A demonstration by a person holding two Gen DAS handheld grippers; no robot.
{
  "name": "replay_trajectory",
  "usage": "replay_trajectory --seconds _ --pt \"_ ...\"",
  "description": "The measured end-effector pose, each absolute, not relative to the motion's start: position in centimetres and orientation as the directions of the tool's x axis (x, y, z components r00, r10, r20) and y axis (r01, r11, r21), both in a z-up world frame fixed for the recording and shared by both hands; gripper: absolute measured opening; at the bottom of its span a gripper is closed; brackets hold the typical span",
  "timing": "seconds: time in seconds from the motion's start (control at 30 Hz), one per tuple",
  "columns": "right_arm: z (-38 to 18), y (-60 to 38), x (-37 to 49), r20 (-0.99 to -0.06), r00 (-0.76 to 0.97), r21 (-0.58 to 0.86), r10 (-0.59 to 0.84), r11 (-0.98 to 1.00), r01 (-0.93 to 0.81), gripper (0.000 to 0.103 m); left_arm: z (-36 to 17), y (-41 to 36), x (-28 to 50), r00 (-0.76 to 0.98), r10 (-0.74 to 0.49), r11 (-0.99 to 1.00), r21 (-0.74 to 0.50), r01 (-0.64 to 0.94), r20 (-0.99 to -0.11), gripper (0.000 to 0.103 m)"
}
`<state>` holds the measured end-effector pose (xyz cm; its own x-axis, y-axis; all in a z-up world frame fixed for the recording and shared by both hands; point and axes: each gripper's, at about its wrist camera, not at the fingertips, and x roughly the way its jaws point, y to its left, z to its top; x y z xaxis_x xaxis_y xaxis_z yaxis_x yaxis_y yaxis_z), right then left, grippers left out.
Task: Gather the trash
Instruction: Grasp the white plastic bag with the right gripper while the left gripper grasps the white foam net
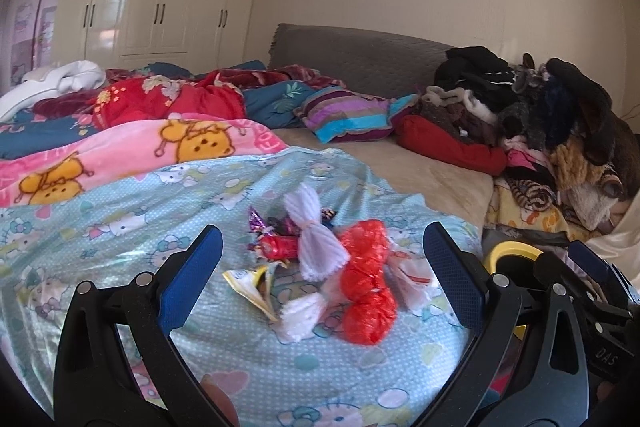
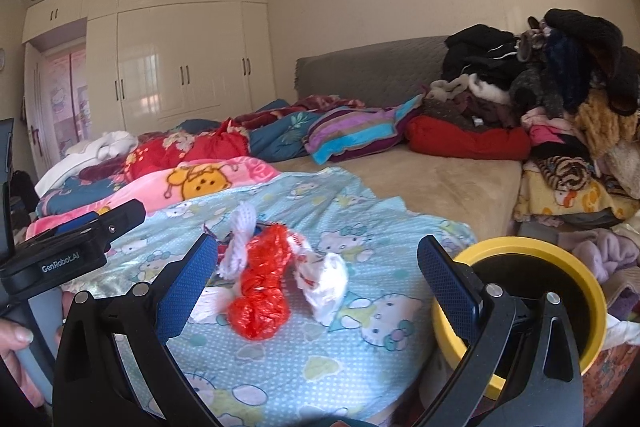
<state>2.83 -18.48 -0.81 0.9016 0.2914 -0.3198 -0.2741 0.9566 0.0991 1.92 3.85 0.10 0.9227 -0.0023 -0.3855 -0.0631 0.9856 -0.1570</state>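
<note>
Since both sets of tongs — the left tongs (image 1: 322,275) and the right tongs (image 2: 318,279) — hang spread wide and empty above the bed, the first pick has not yet begun. The trash lies heaped on the blue sheet (image 2: 280,359): a red plastic bag (image 2: 262,291), white netting (image 1: 316,239), candy wrappers (image 1: 276,247). The yellow bin (image 2: 560,259) waits just beside, right. Next — lower one pair around the red bag and squeeze.

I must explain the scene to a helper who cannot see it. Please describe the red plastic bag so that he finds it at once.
On the bed, look at the light blue cartoon-cat sheet nearest the cameras, left of the yellow-rimmed bin. A small heap of trash lies there, and the red plastic bag is in it. It is the only bright red, crinkled, twisted bundle; the pieces beside it are white.
</note>
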Motion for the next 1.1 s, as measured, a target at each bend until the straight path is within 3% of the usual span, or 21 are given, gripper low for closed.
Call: replay_trajectory --seconds 0.33,0.57,0.93,1.1 --pt "-1.1 -16.6 6.4 -0.364 0.871 0.113 0.330 0.944 -0.310 0.097 -0.3 6.1 5.5 0.917 -0.001 0.975 -0.205 -0.088 -0.399 0.092" --pt "-2.4 -17.0 9.8 -0.429 0.853 0.113 0.298 0.954 -0.276 0.097 -0.9 6.5 9.5 0.902 -0.097 0.956 -0.290 -0.032 -0.421 0.092" --pt "-5.2 -17.9 15.5 -0.535 0.800 0.175 0.272 0.962 -0.210 0.097 -5.3 6.8 15.5 0.803 -0.101 0.938 -0.326 -0.120 -0.587 0.092" --pt "-6.5 -17.2 17.2 -0.563 0.780 0.196 0.274 0.961 -0.196 0.097 -7.7 7.9 17.7 0.746 -0.142 0.908 -0.386 -0.164 -0.651 0.083"
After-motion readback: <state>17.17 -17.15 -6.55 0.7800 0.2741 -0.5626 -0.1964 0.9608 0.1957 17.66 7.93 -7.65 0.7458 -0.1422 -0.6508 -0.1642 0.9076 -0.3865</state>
